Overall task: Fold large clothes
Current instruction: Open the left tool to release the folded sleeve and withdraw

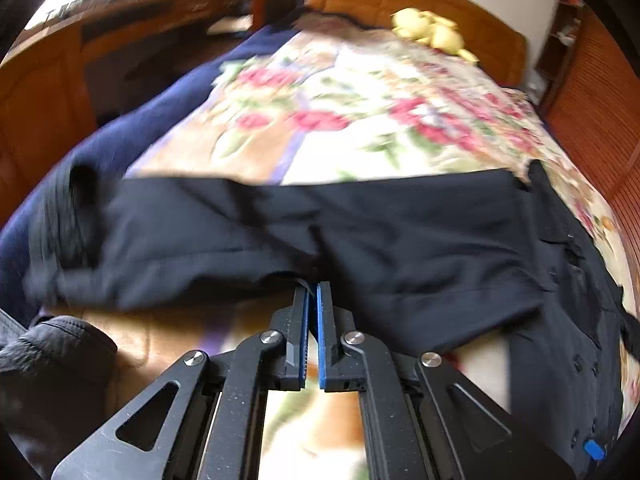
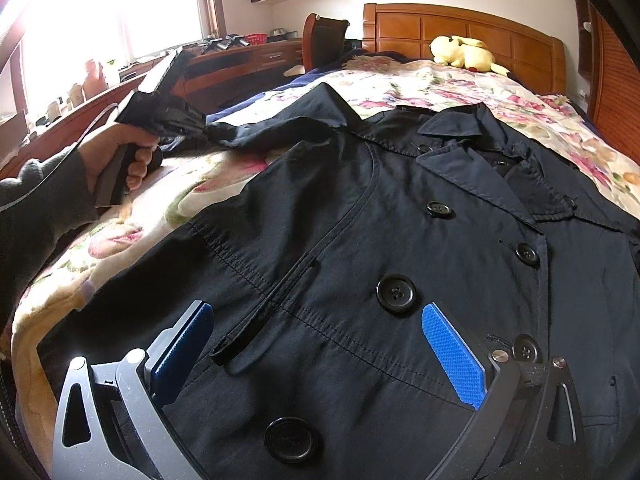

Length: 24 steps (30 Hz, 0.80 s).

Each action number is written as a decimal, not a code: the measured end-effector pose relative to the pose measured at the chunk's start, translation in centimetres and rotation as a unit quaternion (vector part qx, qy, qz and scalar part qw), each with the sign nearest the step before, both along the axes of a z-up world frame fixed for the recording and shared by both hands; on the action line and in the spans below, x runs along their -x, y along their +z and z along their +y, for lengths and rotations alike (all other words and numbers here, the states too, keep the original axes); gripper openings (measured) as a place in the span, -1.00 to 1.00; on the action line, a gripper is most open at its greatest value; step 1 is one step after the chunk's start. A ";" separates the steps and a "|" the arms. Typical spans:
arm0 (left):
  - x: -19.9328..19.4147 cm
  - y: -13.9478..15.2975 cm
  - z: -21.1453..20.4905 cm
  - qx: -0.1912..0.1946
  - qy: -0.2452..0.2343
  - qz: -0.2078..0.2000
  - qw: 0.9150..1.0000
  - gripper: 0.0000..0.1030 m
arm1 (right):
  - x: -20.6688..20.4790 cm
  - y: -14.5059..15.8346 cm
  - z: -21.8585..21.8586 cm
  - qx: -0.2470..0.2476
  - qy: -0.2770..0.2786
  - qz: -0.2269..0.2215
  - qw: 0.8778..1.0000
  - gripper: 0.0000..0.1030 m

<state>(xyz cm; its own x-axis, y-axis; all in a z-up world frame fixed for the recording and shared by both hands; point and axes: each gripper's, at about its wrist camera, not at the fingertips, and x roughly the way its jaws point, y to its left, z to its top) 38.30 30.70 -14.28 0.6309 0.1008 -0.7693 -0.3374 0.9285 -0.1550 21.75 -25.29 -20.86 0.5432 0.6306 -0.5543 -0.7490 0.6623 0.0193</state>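
Coat (image 2: 400, 240) sleeve edge blurred, clenched in left tongs (image 1: 313, 292); right tongs (image 2: 320, 344) spread wide above buttons.

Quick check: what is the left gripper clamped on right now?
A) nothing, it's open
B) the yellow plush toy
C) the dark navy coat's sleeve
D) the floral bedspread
C: the left gripper is shut on the dark navy coat's sleeve, with cloth pinched between its blue-padded fingers.

- The coat (image 2: 400, 240) is seen as matt dark woven cloth with stitched seams and glossy plastic-looking buttons (image 2: 395, 294).
- The right gripper (image 2: 320, 344) is fitted with rough-textured blue pads (image 2: 452, 356).
- The headboard (image 2: 460, 28) is made of polished wood.
- The bedspread (image 1: 360, 112) is shown as soft floral cloth.
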 end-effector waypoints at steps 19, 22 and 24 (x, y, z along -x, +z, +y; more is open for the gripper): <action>5.0 10.4 -20.6 -0.073 -0.171 -0.057 0.981 -0.93 | -0.9 4.4 -6.7 -0.063 -0.067 -0.019 0.996 1.00; 6.7 9.3 -21.2 -0.063 -0.181 -0.048 0.980 -0.67 | -0.6 4.2 -6.7 -0.063 -0.073 -0.019 0.995 1.00; 8.4 8.6 -21.3 -0.054 -0.185 -0.049 0.980 -0.52 | -0.7 4.2 -6.3 -0.058 -0.075 -0.018 0.995 1.00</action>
<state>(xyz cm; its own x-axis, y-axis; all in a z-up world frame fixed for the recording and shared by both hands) 29.90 9.38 -5.68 0.7093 -0.0715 -0.7012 0.0373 0.9973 -0.0639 22.40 -31.61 -16.68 0.6542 0.6002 -0.4602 -0.6441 0.7611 0.0769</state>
